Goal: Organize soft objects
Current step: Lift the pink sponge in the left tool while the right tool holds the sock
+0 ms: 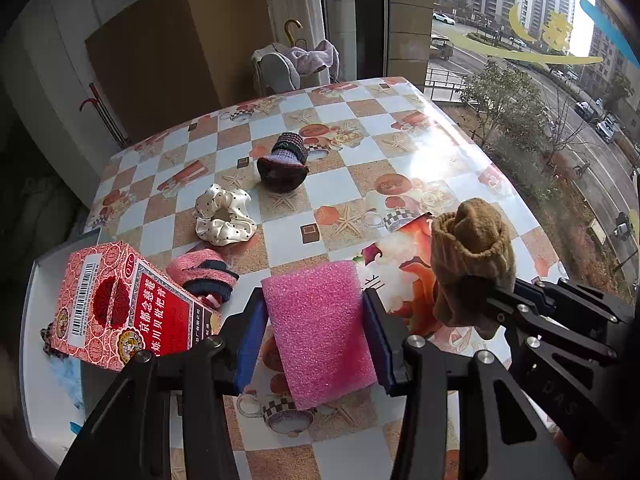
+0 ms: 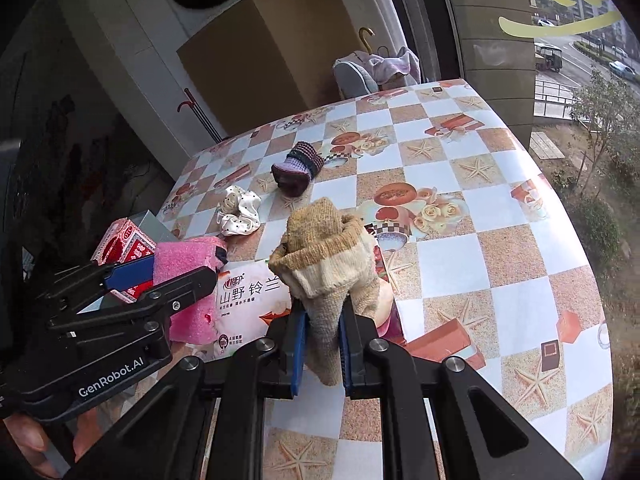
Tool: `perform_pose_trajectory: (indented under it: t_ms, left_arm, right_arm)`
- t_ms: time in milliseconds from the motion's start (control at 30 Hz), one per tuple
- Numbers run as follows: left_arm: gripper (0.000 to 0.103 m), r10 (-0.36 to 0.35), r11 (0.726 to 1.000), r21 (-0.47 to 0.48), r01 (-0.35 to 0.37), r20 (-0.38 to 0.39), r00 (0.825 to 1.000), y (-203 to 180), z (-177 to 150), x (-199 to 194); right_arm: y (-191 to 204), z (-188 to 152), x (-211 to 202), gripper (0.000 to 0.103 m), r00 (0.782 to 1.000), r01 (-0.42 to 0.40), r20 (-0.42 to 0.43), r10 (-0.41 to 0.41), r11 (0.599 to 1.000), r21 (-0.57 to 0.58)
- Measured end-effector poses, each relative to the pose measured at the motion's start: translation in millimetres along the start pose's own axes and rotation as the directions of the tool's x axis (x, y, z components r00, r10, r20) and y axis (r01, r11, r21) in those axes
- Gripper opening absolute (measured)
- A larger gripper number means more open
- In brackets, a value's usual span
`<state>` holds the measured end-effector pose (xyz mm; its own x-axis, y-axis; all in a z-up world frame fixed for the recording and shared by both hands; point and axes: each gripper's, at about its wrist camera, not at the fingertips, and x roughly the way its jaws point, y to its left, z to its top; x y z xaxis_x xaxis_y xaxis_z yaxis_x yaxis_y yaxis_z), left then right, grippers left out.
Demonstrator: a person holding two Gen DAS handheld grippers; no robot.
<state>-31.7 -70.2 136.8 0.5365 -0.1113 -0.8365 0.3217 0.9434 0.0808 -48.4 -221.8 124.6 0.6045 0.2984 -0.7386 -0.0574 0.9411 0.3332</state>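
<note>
- Your left gripper (image 1: 316, 332) is clamped on the pink rectangular foam sponge (image 1: 320, 328), pads pressing both its sides; your right gripper (image 2: 322, 344) is squeezed tight on the rolled tan knitted sock (image 2: 324, 264); both loads hang above the table, so you look to be mid-carry.
- Just left of the left tongs sits the white tray (image 1: 48, 344) with the red printed carton (image 1: 120, 308) and a pink striped rolled sock (image 1: 204, 276); probably your drop spot; swing wide of the carton.
- Beyond both tongs: the cream dotted satin scrunchie (image 1: 224, 216), then the dark purple knitted sock (image 1: 286, 160), untouched.
- Past them the checked tablecloth (image 2: 500, 280) lies bare; its edge falls away right of the right tongs.
</note>
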Motion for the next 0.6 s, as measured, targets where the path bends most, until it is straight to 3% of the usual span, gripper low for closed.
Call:
perform_pose_trajectory:
  t_ms: [600]
  left_arm:
    - [0.051,-0.033,0.996,-0.080,0.043,0.116,0.993,61,3,-55]
  right_arm:
    - [63,15,-8,0.015,1.000,0.007,0.012,-0.006,0.995,-0.104]
